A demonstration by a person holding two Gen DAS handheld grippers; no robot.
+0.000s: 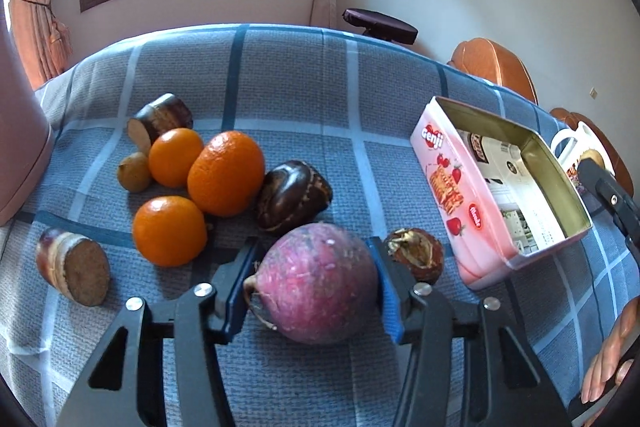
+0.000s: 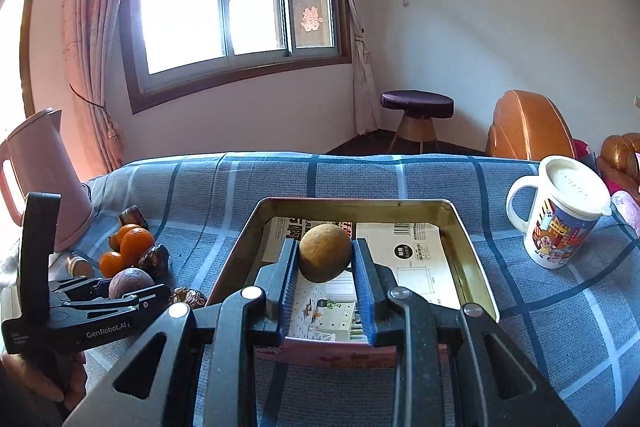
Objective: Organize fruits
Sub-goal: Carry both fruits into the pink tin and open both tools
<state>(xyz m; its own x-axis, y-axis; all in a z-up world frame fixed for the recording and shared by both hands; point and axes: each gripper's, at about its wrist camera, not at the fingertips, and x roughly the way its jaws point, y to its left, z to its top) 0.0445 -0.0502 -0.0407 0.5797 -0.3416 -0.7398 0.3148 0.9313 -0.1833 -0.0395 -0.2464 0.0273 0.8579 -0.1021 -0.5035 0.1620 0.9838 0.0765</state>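
My left gripper [image 1: 313,243] is shut on a round purple-red fruit [image 1: 316,283] that rests on the checked blue cloth, with a blue pad against each side. Three oranges [image 1: 226,173] lie just beyond it to the left, among dark brown cane pieces [image 1: 292,201] and a small brownish fruit [image 1: 134,172]. A dried brown fruit [image 1: 416,255] sits by the right finger. My right gripper [image 2: 325,245] is shut on a brownish-yellow round fruit [image 2: 324,259], held over the open pink tin [image 2: 468,239], which is lined with printed paper.
A white lidded mug [image 2: 560,223] stands right of the tin. A pink kettle [image 2: 44,179] is at the table's left end. The pink tin [image 1: 452,183] lies to the right of the fruit pile. A stool and orange chairs stand beyond the table.
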